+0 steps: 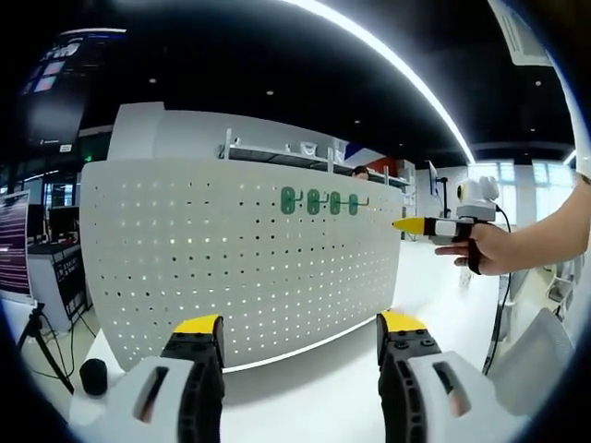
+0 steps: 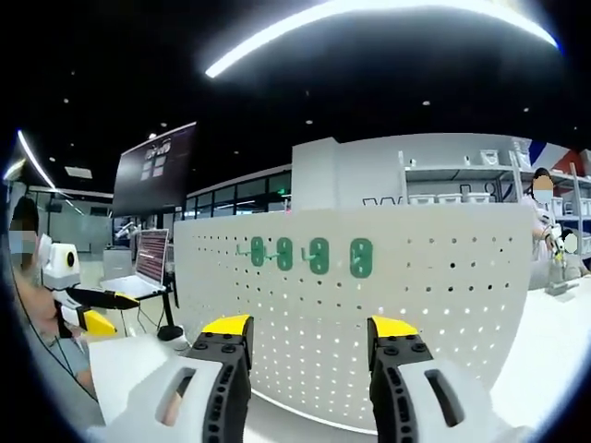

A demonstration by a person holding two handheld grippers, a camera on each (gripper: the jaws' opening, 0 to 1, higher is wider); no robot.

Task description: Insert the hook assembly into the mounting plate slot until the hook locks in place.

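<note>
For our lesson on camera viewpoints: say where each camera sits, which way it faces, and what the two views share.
Left gripper view: rides the left tool, facing the white pegboard; the right tool and a hand enter from the right.
Right gripper view: rides the right tool, facing the pegboard; the left tool enters from the left.
Shared: the pegboard and its four green hooks.

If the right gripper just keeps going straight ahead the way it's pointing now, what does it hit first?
Most likely the white pegboard: the right gripper, jaws open and empty, points at its perforated face, below the row of green hooks. Nothing appears to lie between, though depth is hard to judge.
</note>
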